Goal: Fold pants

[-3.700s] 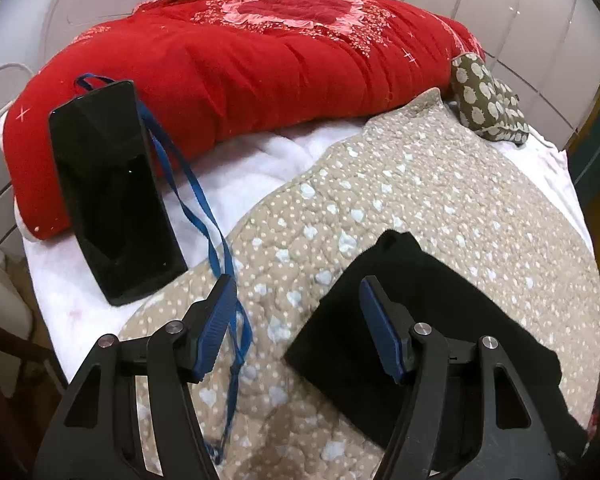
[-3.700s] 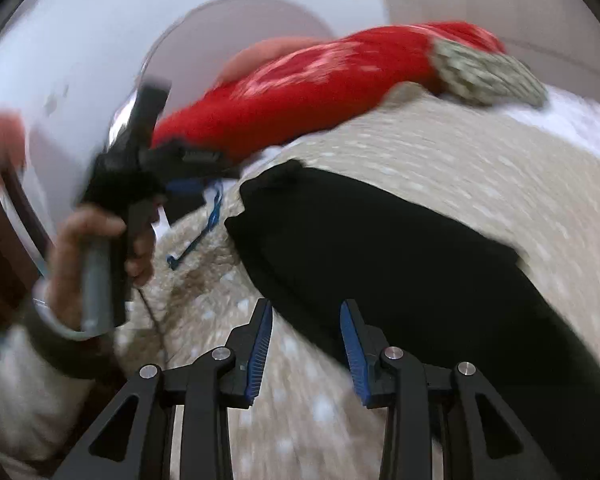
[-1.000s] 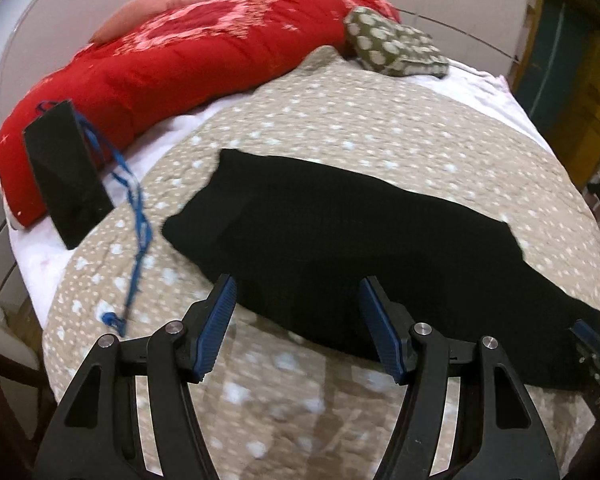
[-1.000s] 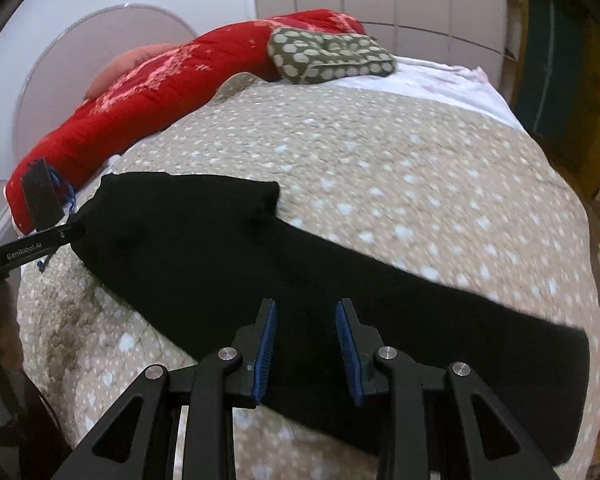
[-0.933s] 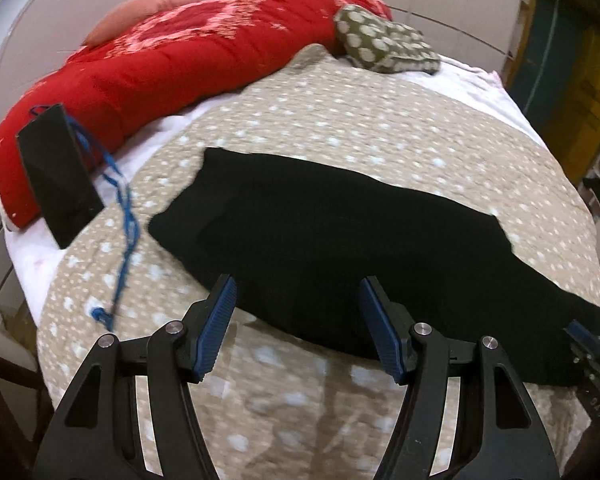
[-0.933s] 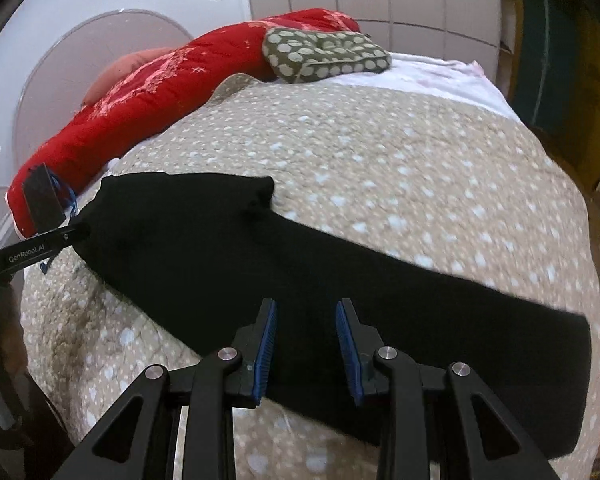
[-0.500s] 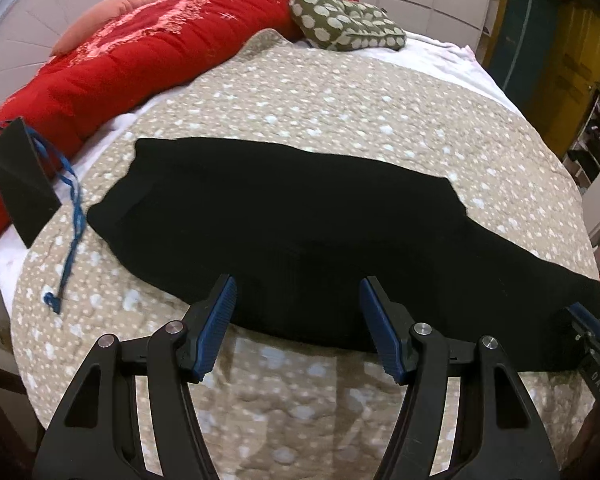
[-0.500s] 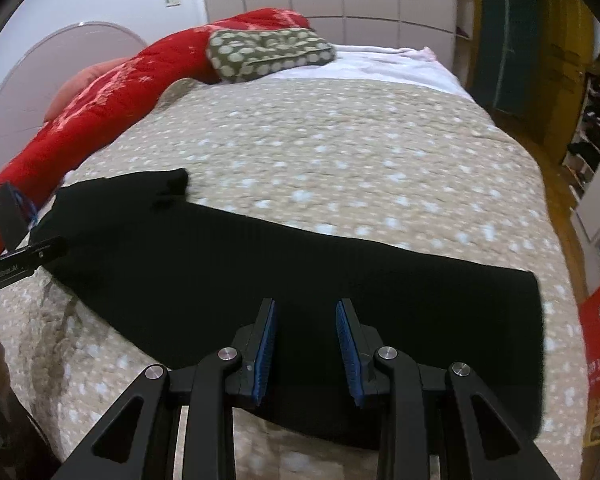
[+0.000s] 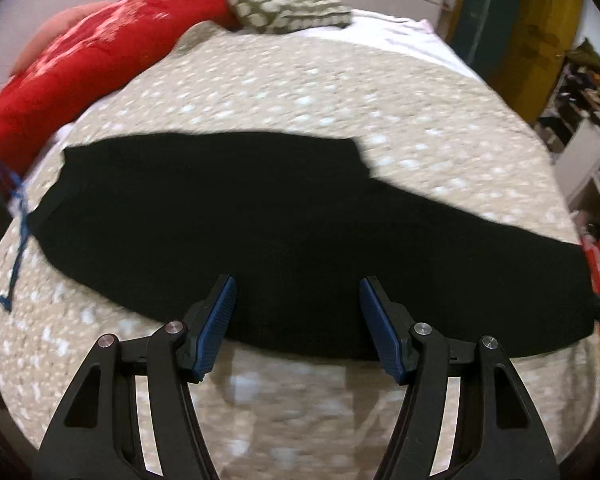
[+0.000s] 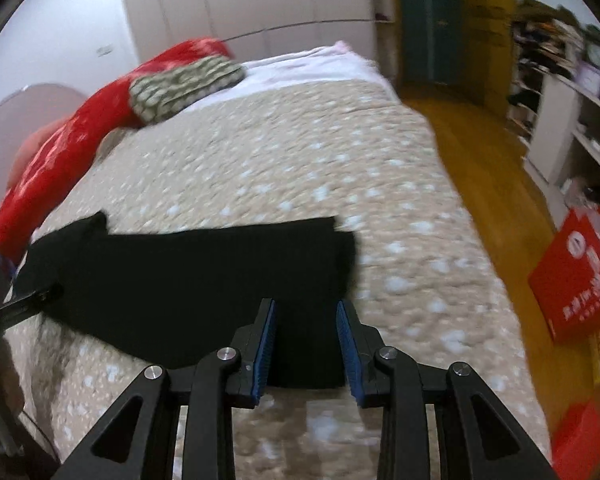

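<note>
Lying flat across a tan quilt [image 9: 300, 92], the black pants [image 9: 260, 216] stretch as one long dark strip from the waist end at the left of the left wrist view to the leg hems at the right. The cloth looks matte and finely knit, its far edge stepping down partway along where the wider seat narrows into the legs. The quilt is padded and stitched, scattered with small pale spots, and it covers most of the bed [image 10: 324, 64], whose white sheet shows at the far end.

The left gripper [image 9: 296, 320] hovers over the near edge of the pants with its jaws set wide, blue ribbed pads clear of the fabric and nothing between them. The right gripper [image 10: 306, 336] is above the hem end of the pants [image 10: 204, 272]; its jaws stand at a narrower gap and have just been opening slightly, with the black cloth seen in the gap below them but not pinched.

A puffy red comforter [image 9: 100, 48] is bunched along the far left side, and a green cushion with pale dots [image 9: 284, 4] rests against it. A blue cord [image 9: 18, 236] trails over the quilt's left edge. On the wooden floor beside the bed lies a red box [image 10: 576, 268].
</note>
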`<state>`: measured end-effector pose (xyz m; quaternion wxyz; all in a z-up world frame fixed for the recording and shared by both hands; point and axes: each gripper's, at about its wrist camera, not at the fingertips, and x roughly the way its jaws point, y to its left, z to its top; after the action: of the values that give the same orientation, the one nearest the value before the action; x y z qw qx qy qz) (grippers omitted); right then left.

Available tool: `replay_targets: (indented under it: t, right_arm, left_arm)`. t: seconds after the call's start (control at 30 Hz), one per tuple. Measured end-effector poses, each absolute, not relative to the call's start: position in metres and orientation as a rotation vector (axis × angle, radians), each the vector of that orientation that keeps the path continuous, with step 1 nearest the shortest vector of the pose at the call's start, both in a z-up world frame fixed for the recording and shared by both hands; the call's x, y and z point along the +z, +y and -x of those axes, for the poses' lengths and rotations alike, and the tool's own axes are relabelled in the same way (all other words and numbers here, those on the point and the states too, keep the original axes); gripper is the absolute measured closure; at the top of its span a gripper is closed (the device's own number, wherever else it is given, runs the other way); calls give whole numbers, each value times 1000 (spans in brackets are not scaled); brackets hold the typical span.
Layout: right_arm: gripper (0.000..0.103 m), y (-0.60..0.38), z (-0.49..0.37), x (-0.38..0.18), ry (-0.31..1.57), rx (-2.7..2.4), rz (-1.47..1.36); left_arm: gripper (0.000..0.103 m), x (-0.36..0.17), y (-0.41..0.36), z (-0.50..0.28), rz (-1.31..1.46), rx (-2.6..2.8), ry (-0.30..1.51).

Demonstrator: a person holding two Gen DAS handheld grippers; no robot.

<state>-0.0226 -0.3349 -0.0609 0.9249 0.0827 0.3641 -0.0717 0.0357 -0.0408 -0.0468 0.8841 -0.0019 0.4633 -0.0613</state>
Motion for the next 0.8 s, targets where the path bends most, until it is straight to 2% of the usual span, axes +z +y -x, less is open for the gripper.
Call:
replay_targets:
  t: [0.23,0.37,0.47,0.53,0.57,0.67,0.7,0.8]
  right_arm:
    - [69,-357,27,-63,749,-171,-246]
    - [69,-348,30,-45,678,-99,-218]
    - [70,-343,13,-49,711,-93,-200]
    - [83,-341,0,-60,761,-87,-176]
    - [95,-341,-5,-65,788,-93,-169]
    - [97,-344,0,-64,777,-88,-191]
    - [102,-346,6,-59,758,-88,-187]
    - [102,-352,9,-61,781,-131,-160]
  left_arm:
    - [39,-43,-91,-42,-18,-291,986]
    - [39,-45,-104,-43,-44,-309,997]
    - [39,-46,-107,-43,-43,-309,1003]
    - [39,-45,-108,-43,-48,-309,1001]
    - [39,-44,-110,-43,-53,-312,999]
    - [39,-39,-115,-44,-64,-325,982]
    - [39,-38,-117,-44,-65,-327,979]
    - [39,-36,-126,-45,-67,-342,974]
